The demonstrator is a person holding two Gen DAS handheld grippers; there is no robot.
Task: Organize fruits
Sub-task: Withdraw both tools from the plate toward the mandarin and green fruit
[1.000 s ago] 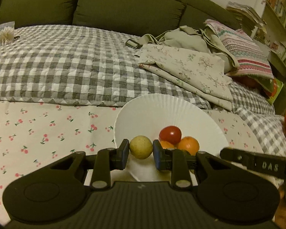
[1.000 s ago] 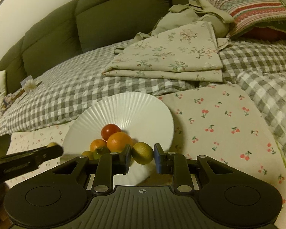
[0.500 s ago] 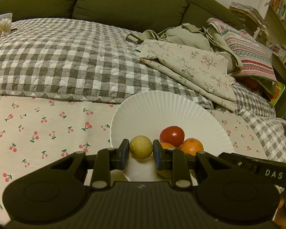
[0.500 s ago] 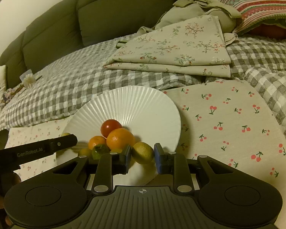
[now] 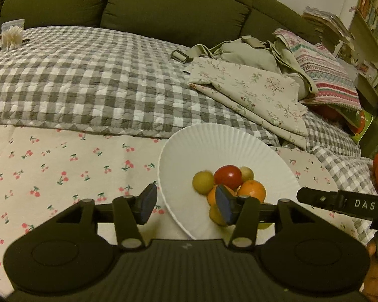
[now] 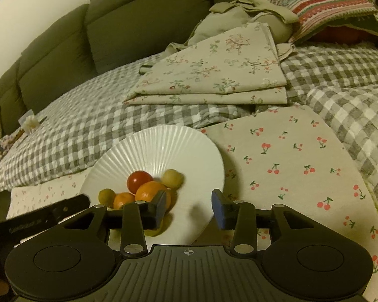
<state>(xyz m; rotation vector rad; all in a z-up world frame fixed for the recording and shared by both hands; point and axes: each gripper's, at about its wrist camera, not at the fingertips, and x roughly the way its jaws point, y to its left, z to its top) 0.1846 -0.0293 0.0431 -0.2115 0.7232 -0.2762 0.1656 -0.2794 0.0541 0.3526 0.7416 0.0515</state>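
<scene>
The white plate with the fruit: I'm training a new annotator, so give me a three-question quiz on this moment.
1. True or false: the left claw is shut on a fruit.
2. Which fruit on the white plate is red?
A. the tomato
B. the orange
C. the yellow-green fruit
3. Fill in: the plate rests on a cloth printed with ____.

Key
1. False. Both the left claw and the right claw are open and hold nothing; the fruit lies on the plate.
2. A. The tomato sits at the top of the pile, above the orange, with the yellow-green fruit beside it.
3. Cherries, on the cherry-print cloth.
</scene>
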